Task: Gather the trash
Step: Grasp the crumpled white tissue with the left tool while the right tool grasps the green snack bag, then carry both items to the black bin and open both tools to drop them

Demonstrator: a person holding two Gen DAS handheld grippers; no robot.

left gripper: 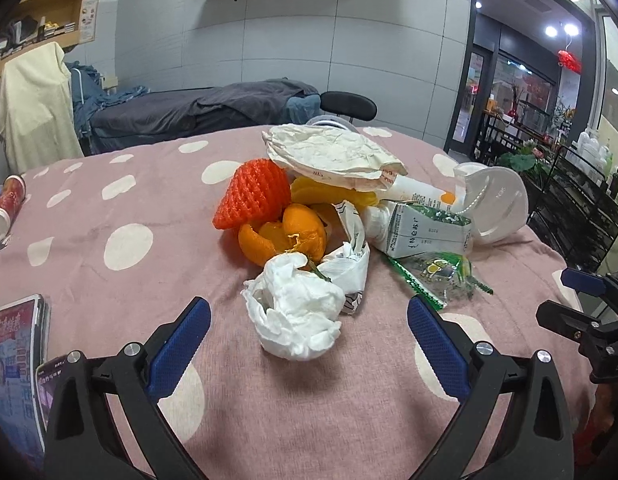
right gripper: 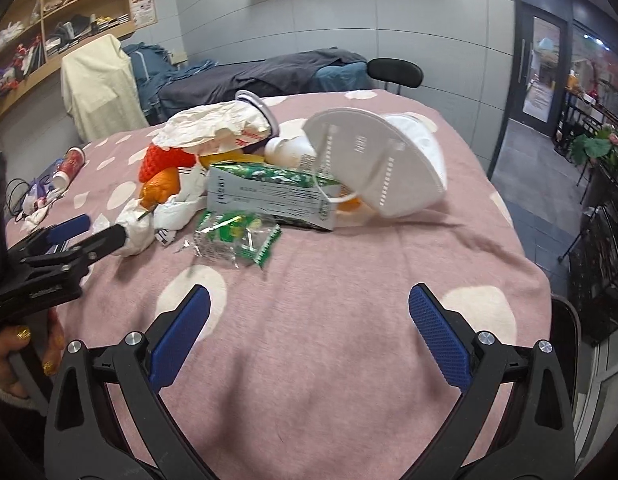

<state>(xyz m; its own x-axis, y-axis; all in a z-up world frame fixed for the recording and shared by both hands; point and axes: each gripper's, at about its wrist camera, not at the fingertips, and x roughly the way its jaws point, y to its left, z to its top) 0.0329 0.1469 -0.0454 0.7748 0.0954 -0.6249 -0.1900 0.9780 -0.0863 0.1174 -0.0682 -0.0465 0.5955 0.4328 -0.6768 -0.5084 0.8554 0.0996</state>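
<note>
Both grippers' fingers gape, holding nothing: left gripper (left gripper: 309, 316) frames crumpled tissue (left gripper: 295, 310); center it, squeeze gently, leave right gripper (right gripper: 309, 306) off the bench (right gripper: 349, 288).

A table (left gripper: 109, 216) in pink, white-dotted cloth holds a trash pile (left gripper: 341, 216) just ahead of the tongs (left gripper: 309, 320).

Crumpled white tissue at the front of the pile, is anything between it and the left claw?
Nothing visible. The crumpled white tissue lies nearest, straight ahead of the open left claw, with only bare tablecloth between them.
</note>
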